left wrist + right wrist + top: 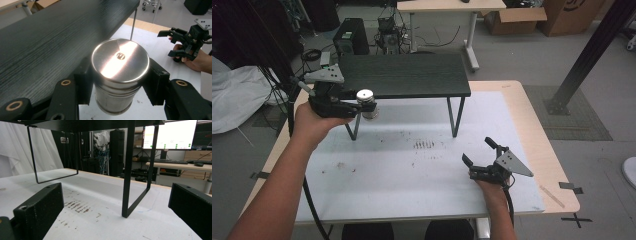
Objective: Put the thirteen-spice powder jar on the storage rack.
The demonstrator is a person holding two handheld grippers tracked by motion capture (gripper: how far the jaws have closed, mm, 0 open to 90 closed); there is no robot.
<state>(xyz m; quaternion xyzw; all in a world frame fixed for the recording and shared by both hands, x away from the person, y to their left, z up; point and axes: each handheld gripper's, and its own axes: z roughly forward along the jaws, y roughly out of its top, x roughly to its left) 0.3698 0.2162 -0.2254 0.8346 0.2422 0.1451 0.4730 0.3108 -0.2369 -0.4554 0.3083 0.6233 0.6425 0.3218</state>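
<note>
Left gripper: upper left of the high view, held in the left hand; jaws clamped on either side of a steel can, one black pad against each flank in the left gripper view.
Steel can: upright, shiny flat lid with a small dark mark at its middle; lifted off the white mat, just beside the front left corner of the black shelf; centre of the left gripper view, lid level with the shelf edge.
Black shelf: dark wood-grain board on thin black metal legs, standing on the bench in the upper middle of the high view; fills the upper left of the left gripper view.
Shelf legs: seen from low down in the right gripper view, one loop at centre, another at upper left.
Right gripper: lower right of the high view, in the right hand, resting low on the mat; jaws spread wide with nothing between them; also at the upper right of the left gripper view.
Right gripper's jaws: two black blocks at the lower left and lower right corners of its own view, well apart.
Bench: pale wood edge around a white mat, with brownish specks near the mat's middle.
Background: computer tower on the floor at top left; cardboard box at top right.
</note>
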